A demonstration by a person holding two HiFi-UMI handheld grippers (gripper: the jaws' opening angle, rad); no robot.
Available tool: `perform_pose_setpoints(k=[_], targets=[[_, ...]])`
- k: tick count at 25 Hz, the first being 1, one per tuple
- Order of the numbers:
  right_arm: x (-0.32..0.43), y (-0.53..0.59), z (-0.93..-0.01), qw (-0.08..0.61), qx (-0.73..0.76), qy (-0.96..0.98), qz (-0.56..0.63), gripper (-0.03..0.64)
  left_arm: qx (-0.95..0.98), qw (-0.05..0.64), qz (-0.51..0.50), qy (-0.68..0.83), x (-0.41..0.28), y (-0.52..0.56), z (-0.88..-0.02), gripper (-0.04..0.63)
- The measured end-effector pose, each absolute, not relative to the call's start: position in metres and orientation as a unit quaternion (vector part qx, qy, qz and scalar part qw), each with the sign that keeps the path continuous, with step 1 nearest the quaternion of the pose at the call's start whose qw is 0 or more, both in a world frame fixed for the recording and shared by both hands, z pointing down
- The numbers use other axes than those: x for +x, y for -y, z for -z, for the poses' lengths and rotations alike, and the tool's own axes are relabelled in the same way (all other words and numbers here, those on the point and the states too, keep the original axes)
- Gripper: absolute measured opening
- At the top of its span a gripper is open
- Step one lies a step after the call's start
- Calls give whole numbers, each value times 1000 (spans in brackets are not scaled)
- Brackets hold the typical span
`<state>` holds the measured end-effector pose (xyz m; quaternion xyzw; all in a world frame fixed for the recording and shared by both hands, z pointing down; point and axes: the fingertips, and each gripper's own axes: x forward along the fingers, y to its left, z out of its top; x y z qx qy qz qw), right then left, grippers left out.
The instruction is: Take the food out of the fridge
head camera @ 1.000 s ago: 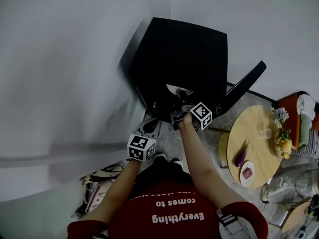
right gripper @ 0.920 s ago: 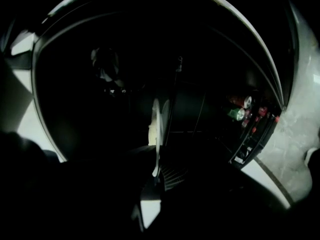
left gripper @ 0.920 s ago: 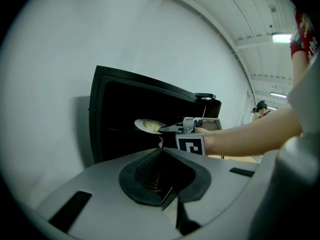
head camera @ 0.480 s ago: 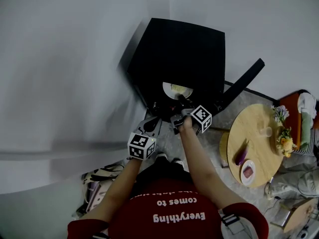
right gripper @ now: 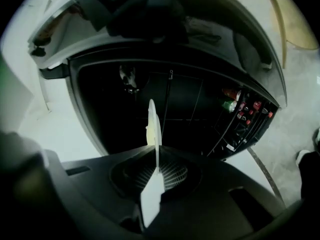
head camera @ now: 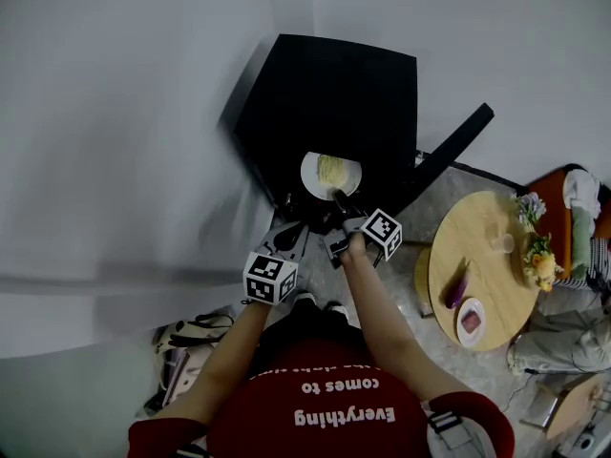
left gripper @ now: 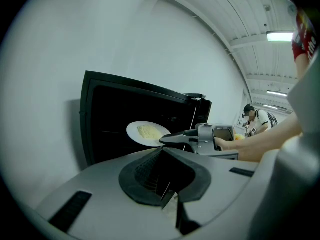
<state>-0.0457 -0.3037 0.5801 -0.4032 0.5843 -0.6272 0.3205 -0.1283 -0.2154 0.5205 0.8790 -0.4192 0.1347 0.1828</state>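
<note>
The step in hand looked to be the pull-out. The right gripper [head camera: 336, 198] had its fingers clenched on the near rim of the plate [head camera: 329, 176]. The plate hung at the mouth of the fridge [head camera: 334, 84] with a pale yellow heap of food [head camera: 331, 168] on it (noodles or rice, I couldn't say which). The left gripper [head camera: 289, 239] hovered just beside and lower, its fingers clenched on nothing and apart from the plate. The door [head camera: 449, 151] stood open to the right, with bottles [right gripper: 235, 101] racked inside it.

Next, I reckoned, the plate needed carrying clear of the door and round to the counter [head camera: 492, 246]. It would have to be kept level, since one pinch on the rim was all that held it, then set on bare wood near the eggplant [head camera: 457, 290].

The only print I could read was on the person's red shirt [head camera: 334, 404]: "Everything comes to". The bottle labels were too small to read, and the fridge showed no brand.
</note>
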Motion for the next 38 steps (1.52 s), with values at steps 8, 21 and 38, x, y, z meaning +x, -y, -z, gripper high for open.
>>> perform_pose_setpoints(k=[8,21,38], targets=[[-53,258,-583,292,-363,-597,653,21,883,182,-143,408,-117,198,-523,-3],[-36,169,-584,244,-324,-613,678,21,884,197,-159,394,-133,142,-540,-3],[7,95,-553,238,-292,-656,653,21,908,170,-142,355,-102,103,-511,-3]])
